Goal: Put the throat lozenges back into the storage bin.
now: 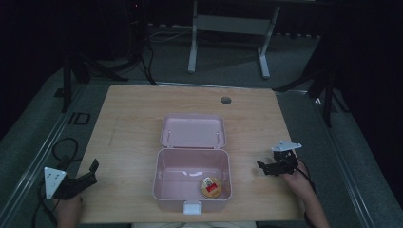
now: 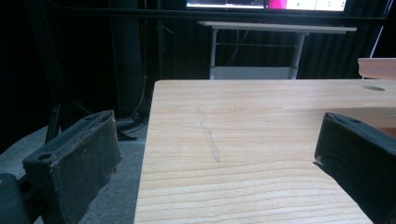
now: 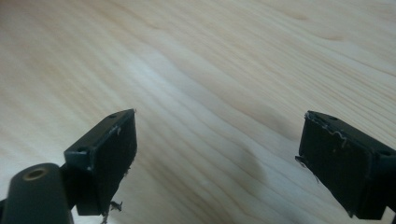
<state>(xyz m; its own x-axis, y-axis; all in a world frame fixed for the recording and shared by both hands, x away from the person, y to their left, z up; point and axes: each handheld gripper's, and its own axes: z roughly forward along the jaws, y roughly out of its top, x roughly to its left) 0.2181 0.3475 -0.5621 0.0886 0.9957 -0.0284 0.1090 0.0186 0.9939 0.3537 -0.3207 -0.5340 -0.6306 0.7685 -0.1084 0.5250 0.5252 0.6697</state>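
Note:
An open pink box (image 1: 158, 176) stands in the middle of the wooden table (image 1: 128, 114), its lid (image 1: 192, 130) laid back flat behind it. In the box's front right corner lies a round tin (image 1: 210, 187) with a yellow and red label. My left gripper (image 1: 92, 172) rests at the table's front left corner, well left of the box, open and empty. In the left gripper view the gripper (image 2: 215, 135) points along bare wood, with the pink lid's edge (image 2: 378, 67) at far right. My right gripper (image 1: 263, 167) is right of the box, open; in its own view the gripper (image 3: 217, 135) hovers over bare wood.
A white latch (image 1: 192, 207) sticks out from the box's front wall. A round cable hole (image 1: 225, 100) sits near the table's back edge. Beyond the table stand a white desk frame (image 1: 228, 28) and black stands (image 1: 66, 76) on the floor.

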